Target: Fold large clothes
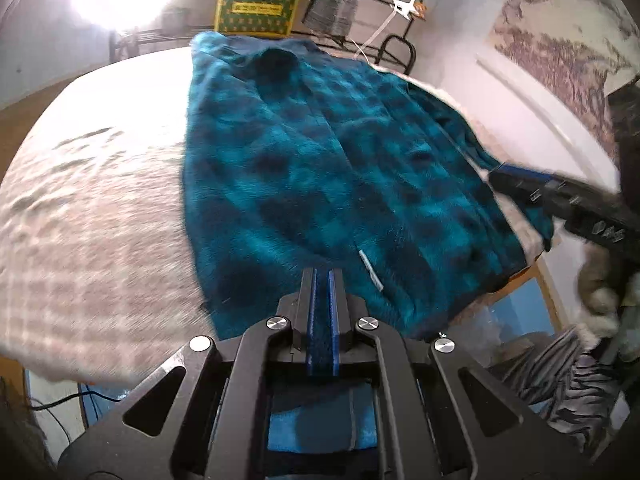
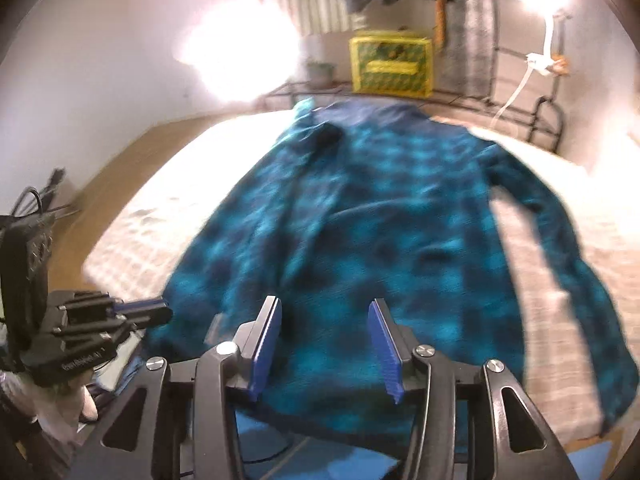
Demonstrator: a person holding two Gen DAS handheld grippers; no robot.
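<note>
So the left claw is clenched tight on the near hem of the shirt. You can see a strip of the teal plaid fleece pinched right between the blue pads, running back toward the camera. The shirt stretches ahead of that claw across the bed, collar at the far end near the yellow box. A small white tag sits just right of the fingertips.

Moving right: the right claw is released, jaws standing apart with nothing between them, only fleece lying below and ahead of it. It hovers over the near hem. One sleeve trails off to the right of it, down the bed edge, not yet tucked in.

What could go wrong, as I read it: only one corner is held, so if the left claw pulls across now, the hem will probably drag crooked and the whole thing bunches instead of folding clean. That fleece looks thick and floppy, so a shallow re-grab by the right claw may catch just the top layer. And that loose sleeve near the edge could slide off the bed and pull the shirt with it.
</note>
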